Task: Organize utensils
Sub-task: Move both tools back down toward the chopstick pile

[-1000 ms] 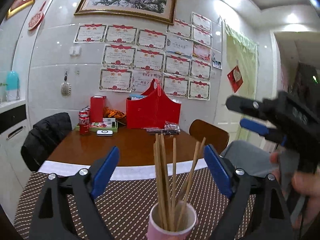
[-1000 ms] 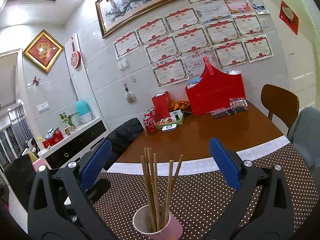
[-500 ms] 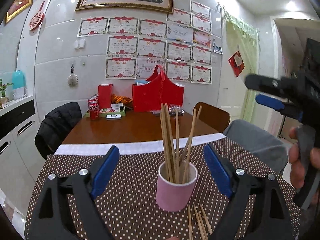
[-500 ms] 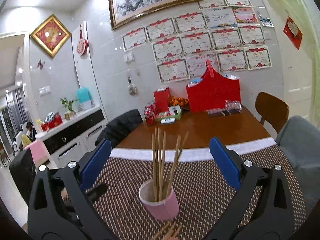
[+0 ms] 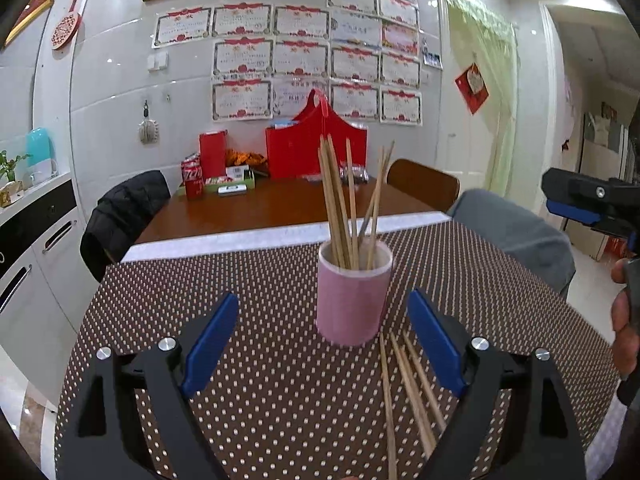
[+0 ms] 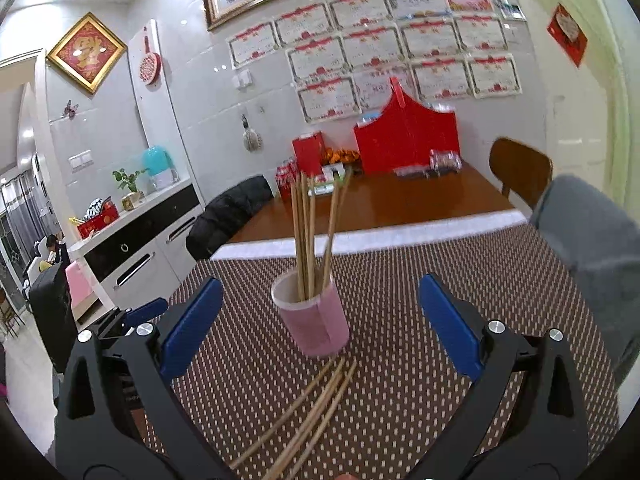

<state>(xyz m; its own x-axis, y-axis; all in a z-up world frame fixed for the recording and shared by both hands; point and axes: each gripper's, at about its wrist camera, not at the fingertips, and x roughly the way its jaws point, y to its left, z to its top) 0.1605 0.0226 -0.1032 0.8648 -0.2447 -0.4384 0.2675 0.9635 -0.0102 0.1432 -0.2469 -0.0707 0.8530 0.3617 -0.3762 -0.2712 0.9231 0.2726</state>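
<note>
In the left wrist view, the left gripper (image 5: pixel 324 344) was seen spread wide, with nothing held between its blue pads (image 5: pixel 210 344). A pink cup (image 5: pixel 353 293) was stood upright on the dotted tablecloth (image 5: pixel 256 280), just ahead of the pads and between them, and several chopsticks (image 5: pixel 347 200) were propped inside it. More loose chopsticks (image 5: pixel 404 388) were laid flat on the cloth, beginning just beside the cup's base and running toward the camera. The right gripper (image 5: pixel 588 200) was glimpsed at the far right edge, well apart from the cup.

In the right wrist view, the right gripper (image 6: pixel 320 320) was likewise found released and empty. The cup (image 6: pixel 316 316) was framed between its fingers, and the loose chopsticks (image 6: pixel 312 412) were fanned out on the cloth in front of the cup
</note>
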